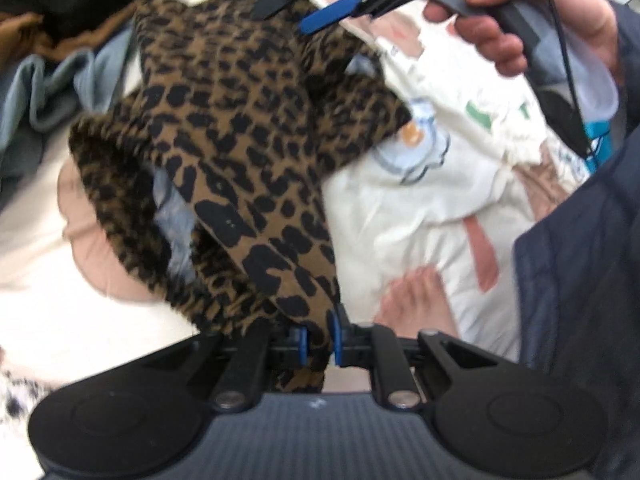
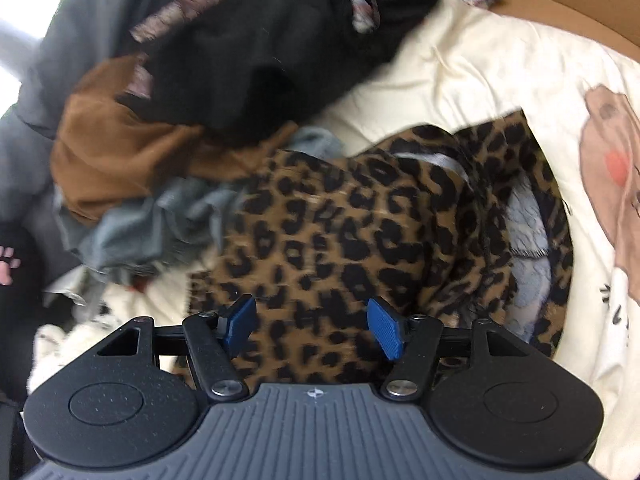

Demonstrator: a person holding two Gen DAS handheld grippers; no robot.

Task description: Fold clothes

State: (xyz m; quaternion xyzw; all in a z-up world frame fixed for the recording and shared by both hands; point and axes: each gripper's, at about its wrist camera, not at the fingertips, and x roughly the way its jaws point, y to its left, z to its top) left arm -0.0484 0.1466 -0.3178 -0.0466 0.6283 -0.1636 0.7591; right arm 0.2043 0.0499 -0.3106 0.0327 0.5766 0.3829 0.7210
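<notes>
Left gripper point(image 1: 320, 340): its blue pads are pinching a strip of the leopard-print garment point(image 1: 248, 128), with the cloth passing between them and hanging on below toward the camera.
Right gripper point(image 2: 312, 330): its jaws are standing wide apart, hovering just above the leopard cloth point(image 2: 360, 232) with nothing between the pads; in the left wrist view it is showing at the far end of the garment point(image 1: 320, 12), held by a hand point(image 1: 532, 20).
Leopard-print garment: it is stretching away from the left gripper in a rumpled heap, lying on a cream quilt point(image 1: 420, 220) printed with cartoon figures; a pale blue-grey lining is showing through an opening just ahead and to the left of the left gripper.
Clothes pile: beyond the right gripper and to its left, a grey-blue garment point(image 2: 152, 224), a rust-brown one point(image 2: 112, 152) and a black one point(image 2: 260, 52) are lying bunched together, touching the far edge of the leopard cloth.
Person: a dark blue sleeve point(image 1: 580, 260) is filling the space to the right of the left gripper.
Sharpness: both views are blurring at the edges.
</notes>
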